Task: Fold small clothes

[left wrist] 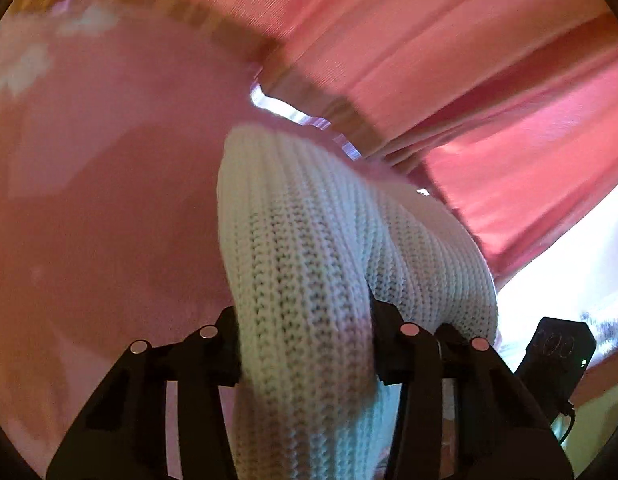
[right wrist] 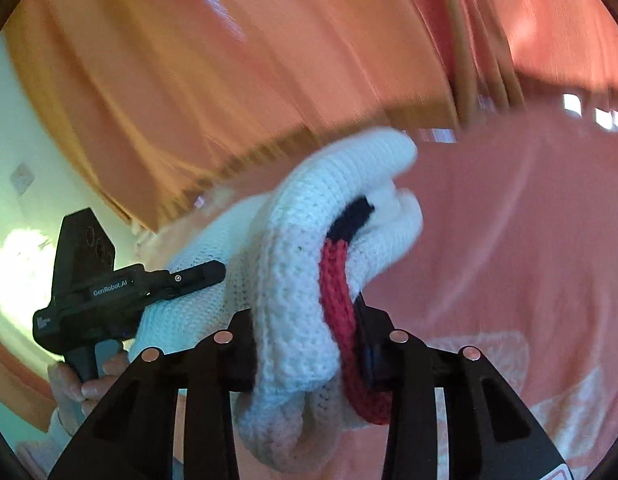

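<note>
Above pink sheet (left wrist: 89,200) | both tongs (left wrist: 305,344) (right wrist: 309,344) clamp white knit (left wrist: 309,240)

The right gripper (right wrist: 309,354) has its black fingers (right wrist: 239,344) clamped on a bunched fold of white knit sweater (right wrist: 293,280), and a red-and-navy trim band (right wrist: 337,312) curls along the right-hand finger. The knit stretches off to the left, where the left gripper (right wrist: 109,292) bites into it, a hand (right wrist: 83,384) wrapped round its handle. Behind hangs a pink curtain (right wrist: 229,60); a pink cloth (right wrist: 509,240) spreads out below, blurred.
</note>
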### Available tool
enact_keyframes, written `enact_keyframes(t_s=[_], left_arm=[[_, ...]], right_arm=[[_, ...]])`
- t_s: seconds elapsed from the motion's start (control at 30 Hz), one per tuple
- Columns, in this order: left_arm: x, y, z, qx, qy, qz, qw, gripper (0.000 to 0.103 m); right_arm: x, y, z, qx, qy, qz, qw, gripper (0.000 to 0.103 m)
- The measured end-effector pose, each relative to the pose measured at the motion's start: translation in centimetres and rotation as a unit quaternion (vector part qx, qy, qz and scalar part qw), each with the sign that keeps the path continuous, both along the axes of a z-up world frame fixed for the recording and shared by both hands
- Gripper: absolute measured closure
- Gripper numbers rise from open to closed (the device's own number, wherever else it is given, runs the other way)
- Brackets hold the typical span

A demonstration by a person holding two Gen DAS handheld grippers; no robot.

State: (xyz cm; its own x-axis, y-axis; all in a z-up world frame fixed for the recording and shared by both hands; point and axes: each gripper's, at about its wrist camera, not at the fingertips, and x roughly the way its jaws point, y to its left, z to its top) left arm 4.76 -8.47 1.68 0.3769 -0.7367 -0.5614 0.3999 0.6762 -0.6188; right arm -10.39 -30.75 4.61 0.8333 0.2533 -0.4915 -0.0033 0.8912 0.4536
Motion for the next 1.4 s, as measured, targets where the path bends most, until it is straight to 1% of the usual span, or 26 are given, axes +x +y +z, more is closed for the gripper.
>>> enact_keyframes(t_s=[0.07, 0.1, 0.13, 0.23, 0.33, 0.37, 0.4, 0.47, 0.5, 0.53, 0.57, 0.6, 0.63, 0.7, 0.77, 0.83, 0.9, 0.93, 0.97, 1.03, 1.07, 1.13, 1.23, 1.3, 1.33, 1.4], left_arm=[[-1.4, 1.2, 2.6, 0.000, -0.052, -0.001, 0.9987, 0.059], [-2.4, 2.2, 4.3, -0.001, -0.090, 0.000, 0.9960, 0.059], [-2.9, 3.1, 5.3, -0.004, -0.111, 0.004, 0.9938, 0.059], [-4.2, 6.4, 7.9, -0.014, -0.177, 0.021, 0.9839, 0.057], [-3.4, 9.0, 7.9, -0.001, -0.210, 0.052, 0.9764, 0.050], [-2.8, 9.9, 7.2, 0.013, -0.210, 0.068, 0.9753, 0.043], [-1.8, 10.2, 6.2, 0.034, -0.205, 0.085, 0.9744, 0.031], [0.7, 11.2, 2.5, 0.123, -0.174, 0.159, 0.9641, 0.022], [2.1, 11.7, -0.1, 0.172, -0.141, 0.193, 0.9556, 0.023], [2.8, 12.1, -1.5, 0.191, -0.117, 0.203, 0.9532, 0.027], [3.4, 12.7, -3.2, 0.203, -0.083, 0.210, 0.9528, 0.034], [3.3, 13.1, -3.8, 0.200, -0.072, 0.206, 0.9552, 0.035], [2.6, 13.5, -3.9, 0.194, -0.073, 0.201, 0.9573, 0.035], [1.0, 13.4, -2.9, 0.196, -0.099, 0.190, 0.9571, 0.034], [-0.9, 13.3, -1.5, 0.187, -0.123, 0.168, 0.9600, 0.032], [-1.9, 12.9, -1.0, 0.182, -0.132, 0.156, 0.9619, 0.031], [-1.9, 11.9, -1.6, 0.188, -0.131, 0.142, 0.9629, 0.030], [-1.7, 11.6, -2.3, 0.198, -0.129, 0.138, 0.9617, 0.030], [-1.2, 11.2, -3.3, 0.218, -0.125, 0.139, 0.9579, 0.030], [-0.8, 10.8, -5.0, 0.256, -0.112, 0.140, 0.9500, 0.030], [-0.4, 10.5, -5.8, 0.270, -0.104, 0.138, 0.9473, 0.029], [-0.2, 10.4, -7.0, 0.283, -0.096, 0.139, 0.9442, 0.028], [-1.2, 10.2, -6.3, 0.287, -0.113, 0.145, 0.9402, 0.030], [-2.2, 10.2, -5.4, 0.280, -0.126, 0.150, 0.9398, 0.029], [-3.0, 10.3, -4.7, 0.276, -0.137, 0.151, 0.9393, 0.028], [-4.4, 10.2, -3.9, 0.284, -0.160, 0.160, 0.9316, 0.020]], right_arm=[[-1.1, 1.6, 2.2, -0.014, -0.041, 0.006, 0.999, 0.068], [-1.4, 2.2, 3.0, -0.021, -0.059, 0.008, 0.998, 0.068], [-1.8, 3.4, 4.3, -0.031, -0.091, 0.014, 0.995, 0.068], [-1.7, 5.4, 5.8, -0.032, -0.138, 0.035, 0.989, 0.066], [0.5, 7.1, 5.0, -0.015, -0.138, 0.056, 0.989, 0.059], [2.0, 7.7, 4.0, -0.013, -0.120, 0.065, 0.991, 0.056], [3.7, 8.2, 2.8, -0.014, -0.094, 0.069, 0.993, 0.045], [7.5, 9.0, -1.1, -0.031, -0.007, 0.063, 0.998, 0.045], [8.4, 9.1, -2.7, -0.051, 0.022, 0.045, 0.997, 0.049], [9.1, 9.2, -4.1, -0.075, 0.047, 0.022, 0.996, 0.058], [9.2, 9.0, -4.5, -0.079, 0.055, 0.014, 0.995, 0.064], [8.9, 8.8, -4.4, -0.062, 0.053, 0.022, 0.996, 0.076], [8.4, 8.9, -3.8, -0.052, 0.044, 0.033, 0.997, 0.084], [7.5, 9.7, -2.2, -0.062, 0.022, 0.051, 0.997, 0.084], [6.4, 11.8, -0.8, -0.075, -0.006, 0.082, 0.994, 0.085], [5.7, 14.0, -0.5, -0.087, -0.012, 0.116, 0.989, 0.094], [7.0, 15.9, -1.8, -0.110, 0.018, 0.144, 0.983, 0.099], [7.5, 16.4, -2.8, -0.125, 0.035, 0.141, 0.981, 0.100], [8.6, 16.2, -4.7, -0.158, 0.070, 0.126, 0.977, 0.103], [10.2, 15.1, -7.4, -0.190, 0.116, 0.093, 0.970, 0.103], [10.6, 14.1, -8.1, -0.165, 0.119, 0.092, 0.975, 0.103], [10.6, 13.2, -7.5, -0.128, 0.123, 0.090, 0.980, 0.103], [8.8, 14.0, -4.9, -0.148, 0.089, 0.074, 0.982, 0.103], [6.6, 14.8, -3.1, -0.182, 0.059, 0.051, 0.980, 0.098], [6.1, 15.0, -2.5, -0.196, 0.044, 0.040, 0.979, 0.095], [4.2, 15.5, -1.9, -0.224, 0.017, 0.015, 0.974, 0.093]])
